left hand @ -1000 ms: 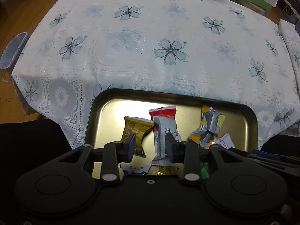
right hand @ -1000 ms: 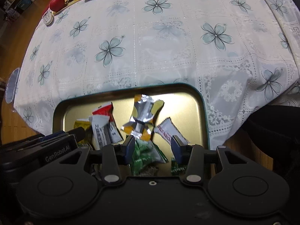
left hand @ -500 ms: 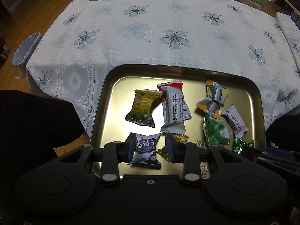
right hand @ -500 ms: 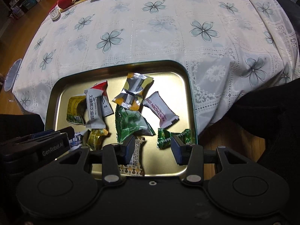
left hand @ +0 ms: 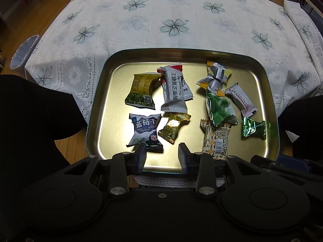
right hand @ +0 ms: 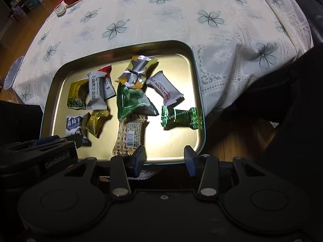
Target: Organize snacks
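At the near edge of the table, on the white floral tablecloth, sits a gold metal tray with all the visible snacks lying loose on its floor. On its left side lie a yellow-green packet, a white sesame-crisp packet overlapping a red-topped one, a blue-and-white blueberry packet and a small gold-wrapped candy. On the right lie a silver-and-yellow wrapper, a white hawthorn strip, a large green packet resting partly on a patterned tan bar, and a green foil candy near the right wall. The left gripper hangs over the tray's near rim with its jaws apart and nothing between them, its left finger just in front of the blueberry packet's lower corner. The right gripper likewise stands with jaws apart and empty, above the near rim beside the tan bar's lower end. My reading is that the snacks have been gathered into the tray but not arranged: they are mixed in kind, turned every which way, and several overlap. No sorted rows or groups show, and no second container for them is in view, so what the finished arrangement should be I cannot tell. Most of the sorting appears still to lie ahead, and neither gripper holds a snack.
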A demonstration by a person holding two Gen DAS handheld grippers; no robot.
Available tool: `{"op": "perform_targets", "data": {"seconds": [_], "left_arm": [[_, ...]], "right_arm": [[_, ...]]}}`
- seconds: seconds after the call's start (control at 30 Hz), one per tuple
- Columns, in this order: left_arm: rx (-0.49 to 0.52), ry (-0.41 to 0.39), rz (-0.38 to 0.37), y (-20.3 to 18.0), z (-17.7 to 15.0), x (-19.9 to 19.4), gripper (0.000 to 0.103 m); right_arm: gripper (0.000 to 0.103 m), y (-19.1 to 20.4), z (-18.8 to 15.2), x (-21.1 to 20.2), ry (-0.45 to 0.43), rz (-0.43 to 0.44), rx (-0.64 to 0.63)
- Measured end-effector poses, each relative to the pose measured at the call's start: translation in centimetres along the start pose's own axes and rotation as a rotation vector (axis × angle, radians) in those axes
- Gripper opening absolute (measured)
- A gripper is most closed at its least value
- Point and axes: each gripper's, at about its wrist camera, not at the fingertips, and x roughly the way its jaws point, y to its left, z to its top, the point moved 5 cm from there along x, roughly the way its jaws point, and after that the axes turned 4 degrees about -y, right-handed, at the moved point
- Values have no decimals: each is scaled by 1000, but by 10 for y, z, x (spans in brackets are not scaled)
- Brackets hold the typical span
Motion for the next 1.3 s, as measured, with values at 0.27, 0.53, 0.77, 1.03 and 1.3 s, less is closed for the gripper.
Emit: {"op": "perform_targets", "data": {"seconds": [0.27, 0.53, 0.77, 1.03, 1.3], "left_arm": [[-5, -15, 2, 0, -9, -4, 44], [-26, -18, -2, 3, -10, -4, 44], [-22, -23, 0, 2, -10, -4, 44], [-19, -30, 5, 2, -10, -5, 44], [-15, -25, 7, 1, -10, -5, 44]], "right_arm": [[45, 4, -14, 3, 9, 3, -17], [45, 8, -17, 2, -9, 7, -36], [45, 7, -17, 2, -4, 7, -30], [45, 7, -17, 2, -4, 7, -32], [45, 8, -17, 2, -2, 9, -37]]}}
